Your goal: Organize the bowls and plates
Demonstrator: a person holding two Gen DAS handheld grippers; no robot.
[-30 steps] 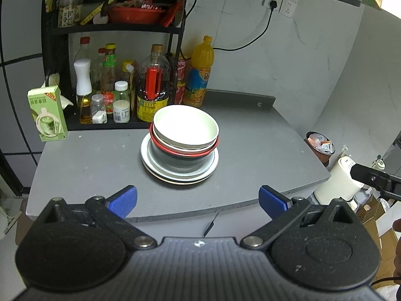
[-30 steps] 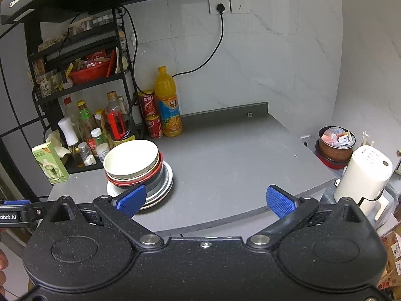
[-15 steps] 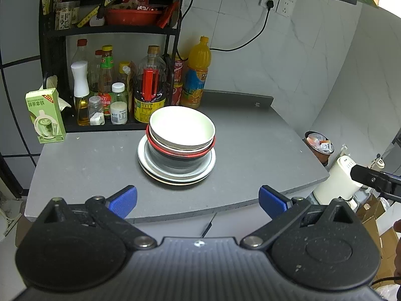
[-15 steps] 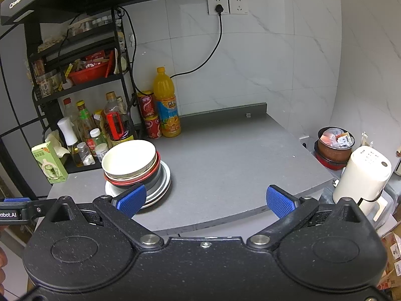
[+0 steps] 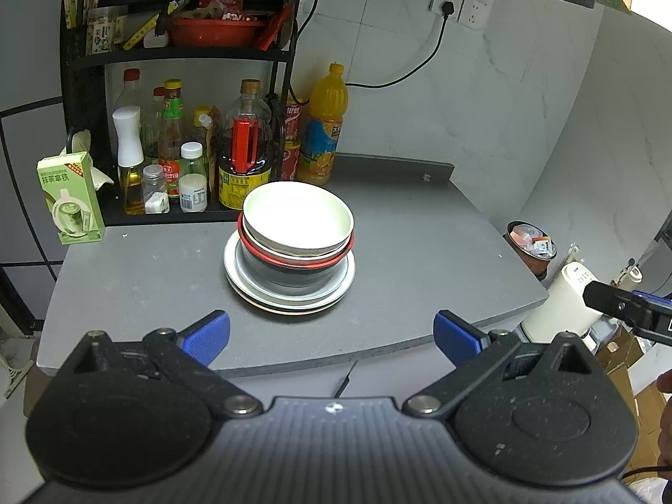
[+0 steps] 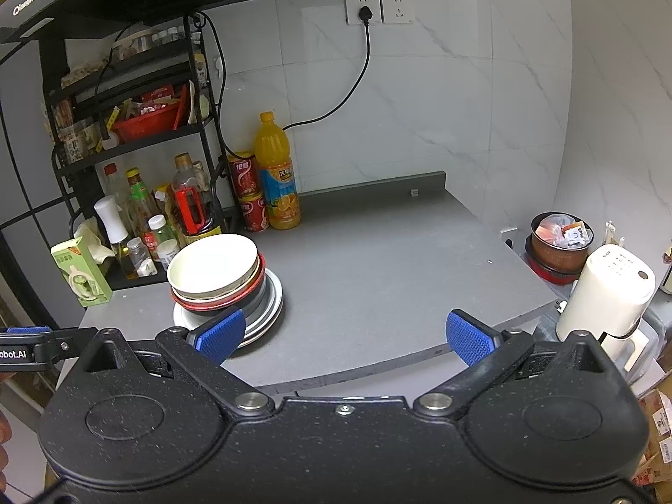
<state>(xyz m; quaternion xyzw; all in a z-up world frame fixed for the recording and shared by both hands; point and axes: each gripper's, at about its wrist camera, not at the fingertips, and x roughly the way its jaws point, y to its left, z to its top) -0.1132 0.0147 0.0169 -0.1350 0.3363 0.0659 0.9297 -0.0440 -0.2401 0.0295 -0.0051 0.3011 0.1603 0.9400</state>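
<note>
Bowls (image 5: 298, 227) sit nested on stacked plates (image 5: 290, 290) near the bench's (image 5: 420, 252) left rear; bottles (image 5: 180, 159) stand behind them, along the back-left edge.

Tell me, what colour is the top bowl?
White: the top bowl shows best in the left wrist view.

Item count, approx.:
- Bowls (image 5: 298, 220): 3, nested (white top, red-rimmed mid, dark btm).
- Plates (image 5: 290, 294): 2–3, stacked under bowls; exact qty unclear.
- Orange juice btl (image 5: 322, 126): 1.
- Red cans (image 6: 248, 191): 2, stacked.
- Green carton (image 5: 70, 199): 1.
- Wall sockets (image 6: 380, 8): 2; 1 plugged.
- Hand-held grippers: 2, i.e. left hand-held gripper (image 5: 332, 334), right hand-held gripper (image 6: 344, 334).
</note>
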